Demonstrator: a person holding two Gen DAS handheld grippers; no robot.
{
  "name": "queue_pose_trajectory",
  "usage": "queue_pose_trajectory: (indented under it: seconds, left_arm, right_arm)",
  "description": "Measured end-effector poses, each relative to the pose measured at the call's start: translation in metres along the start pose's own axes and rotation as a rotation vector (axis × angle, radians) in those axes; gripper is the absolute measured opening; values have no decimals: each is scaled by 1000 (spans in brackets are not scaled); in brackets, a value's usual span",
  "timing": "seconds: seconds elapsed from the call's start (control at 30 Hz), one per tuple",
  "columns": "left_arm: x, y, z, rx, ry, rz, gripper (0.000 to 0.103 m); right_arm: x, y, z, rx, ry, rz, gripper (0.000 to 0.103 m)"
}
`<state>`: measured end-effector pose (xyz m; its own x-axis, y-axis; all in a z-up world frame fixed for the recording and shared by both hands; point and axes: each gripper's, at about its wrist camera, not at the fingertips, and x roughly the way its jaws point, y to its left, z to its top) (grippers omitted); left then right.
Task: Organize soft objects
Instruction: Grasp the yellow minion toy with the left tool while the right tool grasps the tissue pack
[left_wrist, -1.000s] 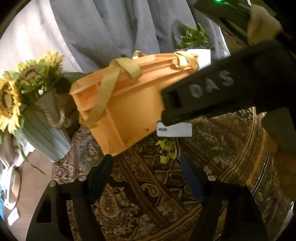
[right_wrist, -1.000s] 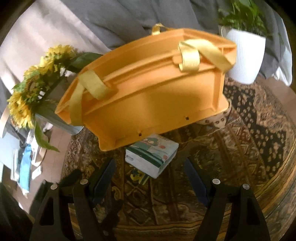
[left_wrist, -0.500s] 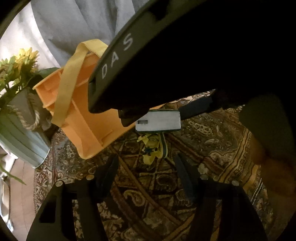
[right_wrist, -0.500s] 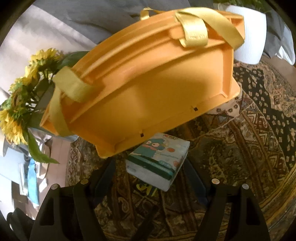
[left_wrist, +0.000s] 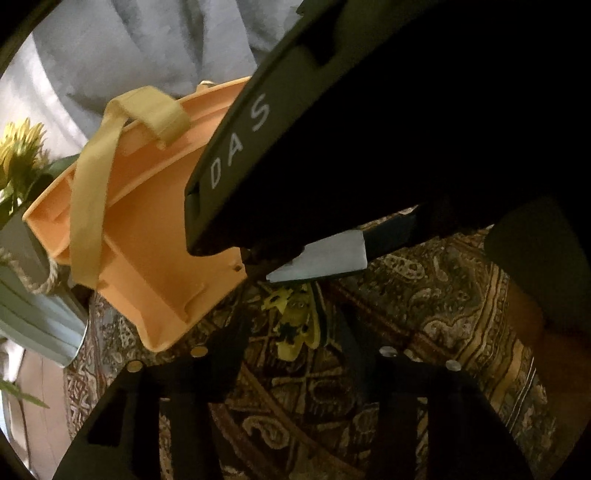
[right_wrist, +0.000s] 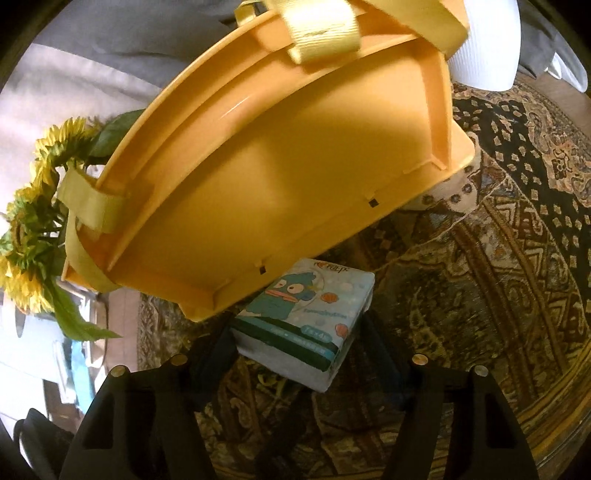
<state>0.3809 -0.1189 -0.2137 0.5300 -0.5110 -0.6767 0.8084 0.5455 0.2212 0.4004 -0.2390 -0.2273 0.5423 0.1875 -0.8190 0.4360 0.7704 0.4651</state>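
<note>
An orange plastic basket (right_wrist: 280, 170) with yellow strap handles stands on a patterned rug; it also shows in the left wrist view (left_wrist: 147, 236). My right gripper (right_wrist: 299, 343) is shut on a tissue pack (right_wrist: 306, 321) printed with a blue cartoon fish, held close to the basket's near wall. In the left wrist view the right gripper's black body fills the upper right, with the pack's white end (left_wrist: 325, 258) under it. A small yellow soft toy (left_wrist: 295, 321) lies on the rug between my left gripper's open fingers (left_wrist: 291, 332).
A sunflower bouquet in a grey-green pot (right_wrist: 33, 240) stands left of the basket, also in the left wrist view (left_wrist: 22, 280). A white plant pot (right_wrist: 487, 48) is behind the basket at right. Grey fabric (left_wrist: 147, 51) hangs behind. The patterned rug (right_wrist: 498, 280) covers the surface.
My right gripper carried the tissue pack closer to the basket, which now looms larger. My left gripper moved forward toward the yellow toy, and the right gripper's body now covers more of its view.
</note>
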Motion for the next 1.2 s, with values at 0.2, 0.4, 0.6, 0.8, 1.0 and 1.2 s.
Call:
queue_pose_trajectory:
  seconds: [0.2, 0.4, 0.6, 0.8, 1.0, 1.2]
  left_arm:
    - [6, -2, 9, 13, 14, 2, 39]
    - [17, 6, 13, -25, 53, -15, 36]
    - [24, 15, 19, -34, 62, -20, 36]
    - [24, 4, 29, -33, 70, -3, 36]
    - [30, -11, 29, -44, 90, 25, 36]
    - [36, -20, 24, -72, 112, 54, 28]
  right_arm:
    - [-8, -14, 2, 5, -3, 28, 68]
    - [-18, -29, -1, -13, -23, 35, 68]
    - [-33, -44, -5, -37, -39, 52, 67]
    - [-48, -67, -7, -41, -64, 13, 67]
    - [-57, -68, -8, -98, -98, -58, 67]
    - [-58, -66, -11, -115, -97, -86, 67]
